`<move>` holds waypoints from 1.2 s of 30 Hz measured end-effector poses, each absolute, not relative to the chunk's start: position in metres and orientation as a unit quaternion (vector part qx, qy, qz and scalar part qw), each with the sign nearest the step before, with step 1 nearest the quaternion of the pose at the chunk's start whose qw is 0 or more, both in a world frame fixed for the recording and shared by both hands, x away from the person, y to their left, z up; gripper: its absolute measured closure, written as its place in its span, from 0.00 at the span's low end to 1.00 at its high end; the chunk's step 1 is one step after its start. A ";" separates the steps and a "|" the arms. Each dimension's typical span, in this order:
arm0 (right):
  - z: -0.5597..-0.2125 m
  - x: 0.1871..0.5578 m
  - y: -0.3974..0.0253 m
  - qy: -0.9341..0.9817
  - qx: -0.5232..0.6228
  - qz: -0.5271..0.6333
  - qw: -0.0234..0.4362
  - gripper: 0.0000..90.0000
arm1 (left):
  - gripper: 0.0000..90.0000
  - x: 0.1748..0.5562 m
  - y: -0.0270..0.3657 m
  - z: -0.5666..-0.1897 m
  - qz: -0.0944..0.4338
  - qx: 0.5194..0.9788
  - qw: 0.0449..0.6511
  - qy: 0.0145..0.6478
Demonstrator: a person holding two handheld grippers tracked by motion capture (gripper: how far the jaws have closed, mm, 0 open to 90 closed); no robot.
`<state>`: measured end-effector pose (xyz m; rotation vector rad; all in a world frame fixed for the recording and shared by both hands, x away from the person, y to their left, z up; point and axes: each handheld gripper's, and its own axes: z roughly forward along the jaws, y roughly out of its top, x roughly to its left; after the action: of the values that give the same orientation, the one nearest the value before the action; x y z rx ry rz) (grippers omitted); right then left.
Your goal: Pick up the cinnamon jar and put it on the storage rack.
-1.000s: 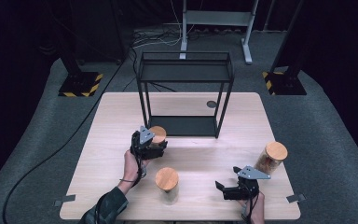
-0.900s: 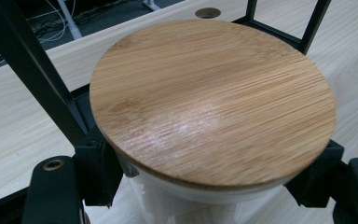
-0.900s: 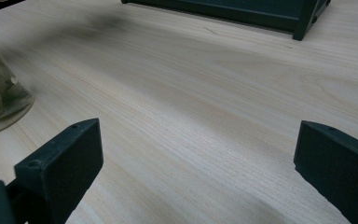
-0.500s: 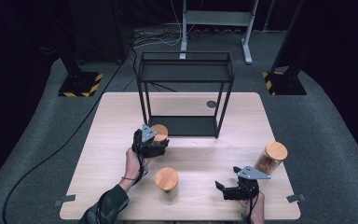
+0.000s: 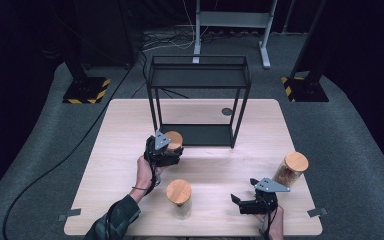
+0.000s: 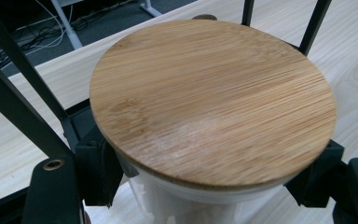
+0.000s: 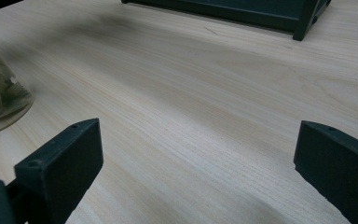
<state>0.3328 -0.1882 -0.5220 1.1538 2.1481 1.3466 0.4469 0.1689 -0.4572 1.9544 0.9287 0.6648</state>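
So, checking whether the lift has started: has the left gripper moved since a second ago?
Yes. The left gripper, clamped on the jar, has edged toward the black rack.

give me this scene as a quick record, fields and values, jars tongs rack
left tongs: shut on the held jar, jaws on either side just under its bamboo lid
held jar position: at the rack's front left leg
right tongs: open, holding nothing, low over the table
middle jar: stands free near the front edge
right jar: stands free, brownish contents
rack: black metal frame, two shelves
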 end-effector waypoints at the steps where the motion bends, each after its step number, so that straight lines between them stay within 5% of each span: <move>1: -0.522 0.333 -0.188 0.759 0.407 0.476 0.177 0.01 | 0.28 0.448 0.169 -0.457 0.267 0.782 0.424 0.371; 36: -0.522 0.332 -0.188 0.760 0.407 0.475 0.179 0.01 | 0.28 0.469 0.149 -0.454 0.259 0.793 0.421 0.357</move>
<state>0.3324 -0.1877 -0.5219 1.1505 2.1476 1.3430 0.4688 0.1487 -0.4536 1.9856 0.8935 0.6484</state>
